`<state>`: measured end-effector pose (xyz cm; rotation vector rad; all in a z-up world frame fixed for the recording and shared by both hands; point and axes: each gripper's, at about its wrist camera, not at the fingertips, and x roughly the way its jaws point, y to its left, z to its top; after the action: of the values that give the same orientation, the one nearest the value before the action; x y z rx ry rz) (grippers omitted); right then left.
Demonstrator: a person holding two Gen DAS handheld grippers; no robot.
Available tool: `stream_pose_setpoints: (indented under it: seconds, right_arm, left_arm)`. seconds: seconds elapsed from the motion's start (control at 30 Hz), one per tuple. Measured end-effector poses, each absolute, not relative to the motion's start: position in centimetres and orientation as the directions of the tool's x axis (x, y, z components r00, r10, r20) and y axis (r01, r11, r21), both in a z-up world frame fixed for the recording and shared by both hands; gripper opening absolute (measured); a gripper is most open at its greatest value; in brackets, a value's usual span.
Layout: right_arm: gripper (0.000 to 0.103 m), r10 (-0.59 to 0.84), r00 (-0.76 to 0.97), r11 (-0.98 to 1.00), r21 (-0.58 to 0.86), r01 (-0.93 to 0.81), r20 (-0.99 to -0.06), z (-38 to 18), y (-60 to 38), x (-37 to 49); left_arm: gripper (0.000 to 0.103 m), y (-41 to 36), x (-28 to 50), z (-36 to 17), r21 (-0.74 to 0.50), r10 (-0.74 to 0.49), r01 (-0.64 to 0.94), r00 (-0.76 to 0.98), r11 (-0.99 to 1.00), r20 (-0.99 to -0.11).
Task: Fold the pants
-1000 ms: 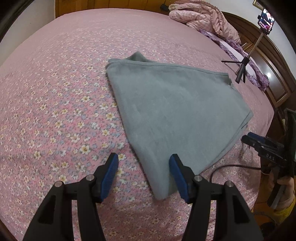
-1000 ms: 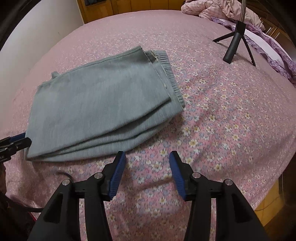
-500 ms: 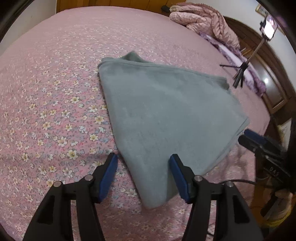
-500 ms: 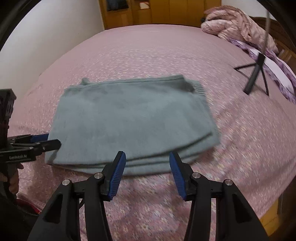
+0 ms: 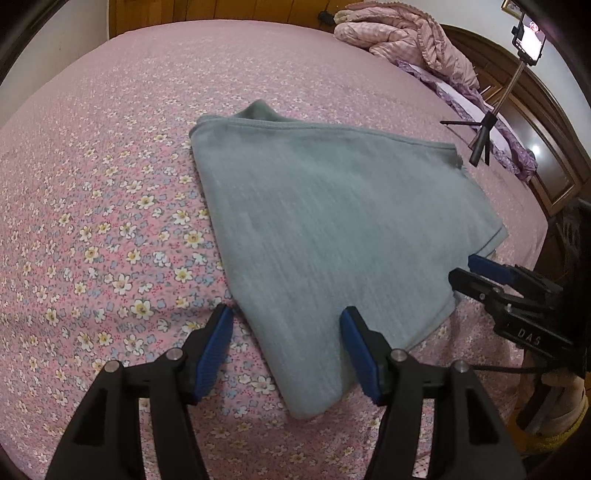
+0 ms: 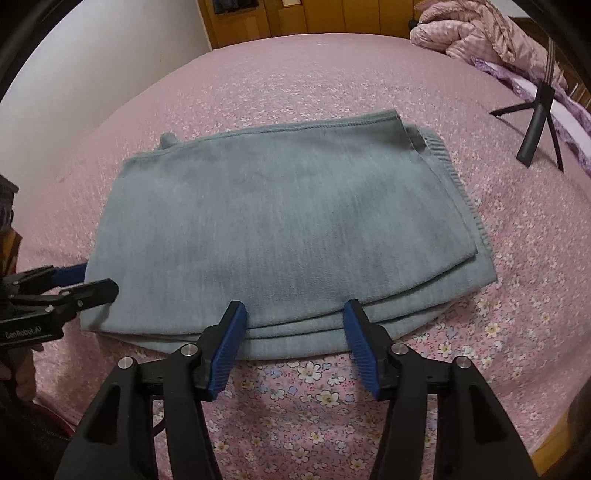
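The grey pants (image 6: 280, 229) lie folded into a flat stack of layers on the bed (image 6: 332, 81), near its front edge, with the ribbed waistband at the right end in the right wrist view. The bed has a pink flowered sheet.

The left gripper (image 5: 286, 328) hangs over the near corner of the pants. Its blue fingers (image 5: 216, 347) stand apart, one over the sheet just beside the fold, the other over the cloth; they press on nothing.

The right gripper (image 6: 291, 321) hangs over the long front edge of the stack, where the layered folds show. Its fingers (image 6: 364, 347) are spreading wider, with the cloth edge in the gap between them but not pinched.

A pink quilt (image 5: 406, 26) is bunched at the far end of the bed, and a tripod (image 6: 539, 125) stands on the sheet well beyond the pants, carrying a phone (image 5: 530, 29).
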<state>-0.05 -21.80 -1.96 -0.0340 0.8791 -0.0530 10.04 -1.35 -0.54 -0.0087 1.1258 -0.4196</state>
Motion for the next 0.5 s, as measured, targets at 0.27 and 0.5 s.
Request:
stream_pose_setpoints:
  seconds: [0.27, 0.5]
  right_arm:
    - [0.076, -0.072, 0.641, 0.997, -0.078, 0.02, -0.764, -2.3, -20.6, 0.5]
    - [0.076, -0.077, 0.64, 0.997, -0.058, 0.05, -0.764, -1.9, -20.6, 0.0]
  left_arm:
    - [0.063, -1.2, 9.3, -0.7, -0.205, -0.328, 0.33, 0.378, 0.922, -0.866]
    - [0.047, -1.1, 9.3, -0.5, -0.227, -0.352, 0.336, 0.378, 0.914, -0.856]
